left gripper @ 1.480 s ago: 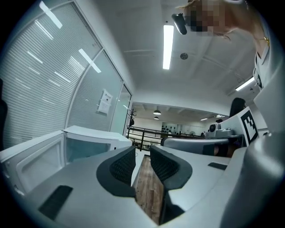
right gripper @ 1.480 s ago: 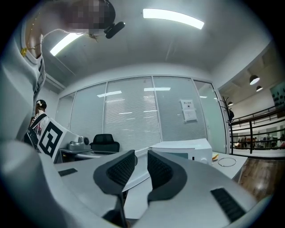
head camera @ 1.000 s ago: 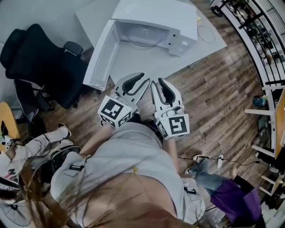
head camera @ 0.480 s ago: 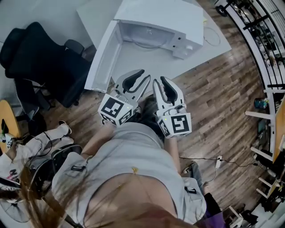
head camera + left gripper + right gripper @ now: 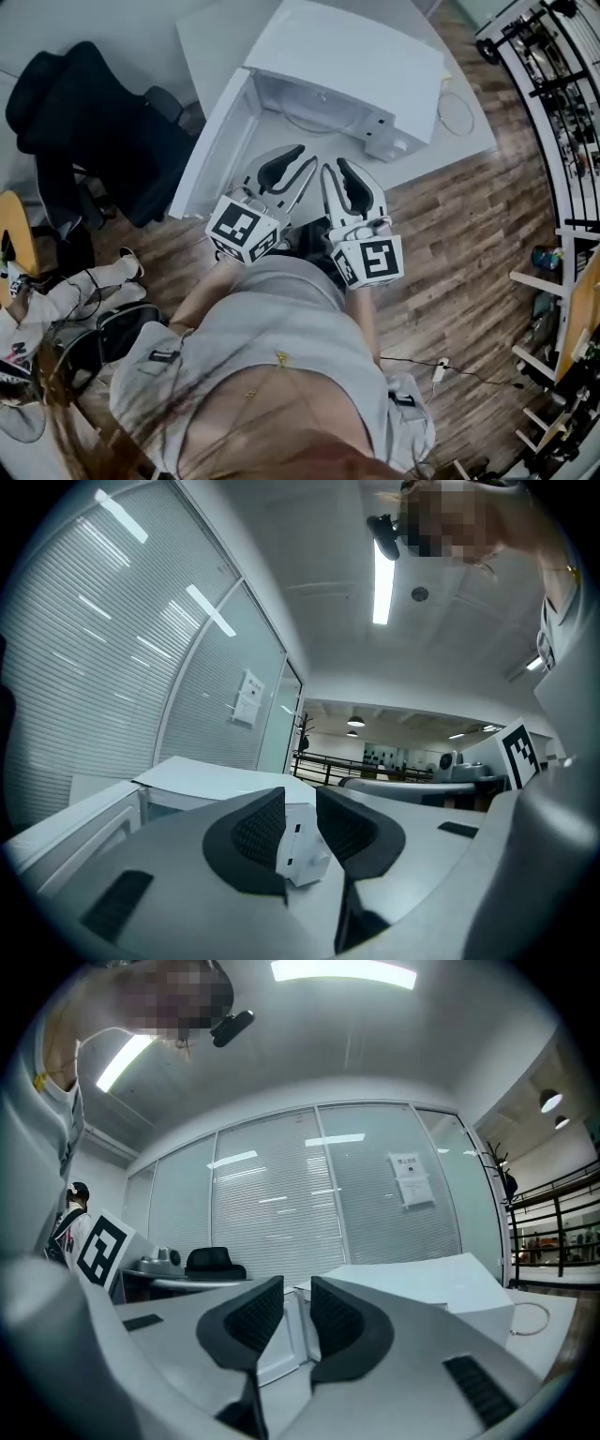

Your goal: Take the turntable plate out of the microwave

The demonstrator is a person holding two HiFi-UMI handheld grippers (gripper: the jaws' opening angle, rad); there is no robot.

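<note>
Head view: at 12 o'clock the microwave (image 5: pixel 352 61) sits on the worktop (image 5: pixel 464 127), its door (image 5: pixel 214 141) open toward 10 o'clock and the turntable plate (image 5: pixel 305 120) inside. An office chair (image 5: pixel 89 117) stands at 9 o'clock. Your left tool (image 5: pixel 305 161) and right tool (image 5: pixel 335 169) point level, narrowly parted, empty.

Wood-plank floor (image 5: pixel 469 244), black office chair (image 5: pixel 94 122), white table (image 5: pixel 211 42), blinded glass walls (image 5: pixel 272 1213), strip lights (image 5: pixel 382 583) overhead.

Light grey short-sleeved shirt (image 5: pixel 281 328), long brown hair (image 5: pixel 281 461), white-shelled left gripper (image 5: pixel 306 159) and right gripper (image 5: pixel 334 167), black ribbed pads (image 5: pixel 253 832), a black-and-white marker cube (image 5: pixel 241 230) on each
</note>
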